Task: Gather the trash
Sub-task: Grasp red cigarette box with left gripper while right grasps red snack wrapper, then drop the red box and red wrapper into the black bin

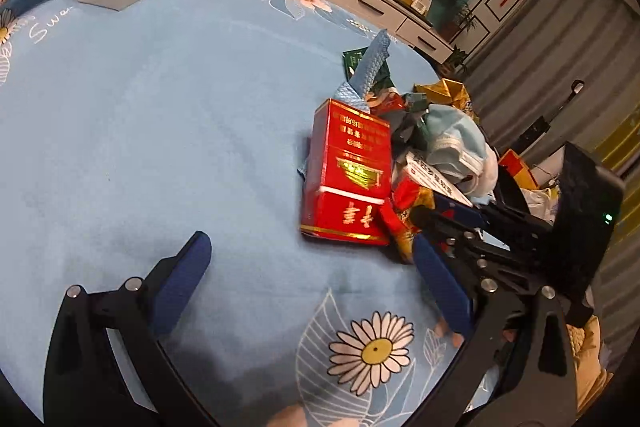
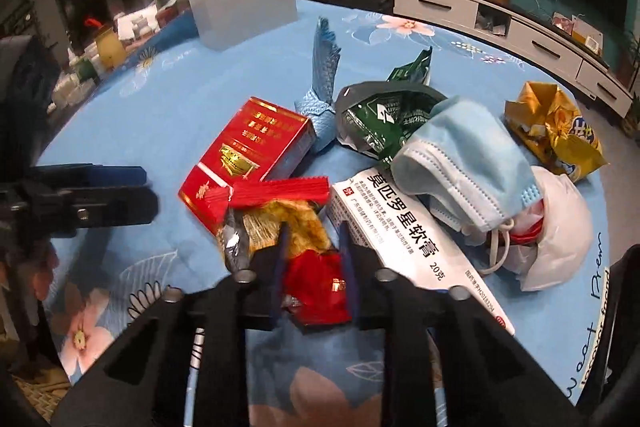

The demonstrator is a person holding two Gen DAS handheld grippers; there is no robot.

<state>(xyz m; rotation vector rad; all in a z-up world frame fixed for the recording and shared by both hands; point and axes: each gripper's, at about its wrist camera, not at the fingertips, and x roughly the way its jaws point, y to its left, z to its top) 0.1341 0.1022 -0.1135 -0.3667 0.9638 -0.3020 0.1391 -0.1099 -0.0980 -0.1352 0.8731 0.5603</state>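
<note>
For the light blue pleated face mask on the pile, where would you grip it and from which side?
Grip the light blue pleated face mask at its raised stitched edge above the white medicine carton, coming from above and the near side. It lies domed over other trash, so that free edge probably pinches easily. The right tongs are shut on the red and gold foil wrapper.

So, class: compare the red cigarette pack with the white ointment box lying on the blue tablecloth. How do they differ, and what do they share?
The red cigarette pack is red with gold print; the white ointment box is white with dark lettering. The pack looks shorter and thicker, the box longer and flatter. The blue face mask overlaps the ointment box's far end, not the pack. Both are rectangular cartons lying flat on the tablecloth.
</note>
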